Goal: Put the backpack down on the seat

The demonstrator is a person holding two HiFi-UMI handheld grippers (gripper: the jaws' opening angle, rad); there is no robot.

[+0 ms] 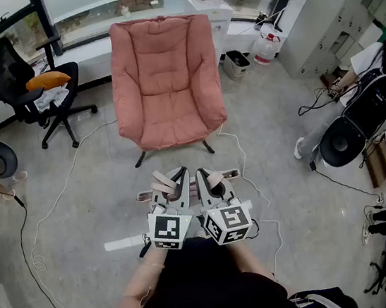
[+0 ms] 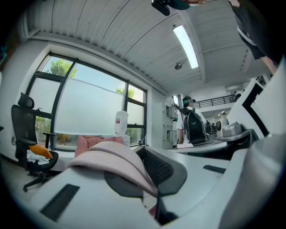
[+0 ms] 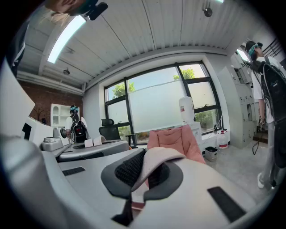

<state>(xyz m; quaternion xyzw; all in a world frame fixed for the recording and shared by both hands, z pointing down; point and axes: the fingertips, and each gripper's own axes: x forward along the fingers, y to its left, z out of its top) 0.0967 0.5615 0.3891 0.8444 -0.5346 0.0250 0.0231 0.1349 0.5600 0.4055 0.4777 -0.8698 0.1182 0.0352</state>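
Head view: the left hand-held gripper (image 1: 172,180) and the right hand-held gripper (image 1: 212,180) are held side by side, nearly touching, in front of the person. Both are pointed toward the armchair (image 1: 166,82).

Left gripper view: the jaws are closed on a pink strap (image 2: 117,157), which is arched over the lower jaw and pinched against the black pad.

Right gripper view: the jaws are likewise closed on a second pink strap (image 3: 157,157), which is folded between the two black pads.

The backpack (image 1: 163,185) is thus held by its straps, one in each hand-held gripper. It is carried over the floor (image 1: 99,198), near the front edge of the armchair but apart from it. Its body is largely hidden beneath the grippers.

The armchair is seen upright before the window, its pink seat facing the person. An office chair (image 1: 34,86) bearing an orange cushion (image 1: 48,80) is placed well to the armchair's left.
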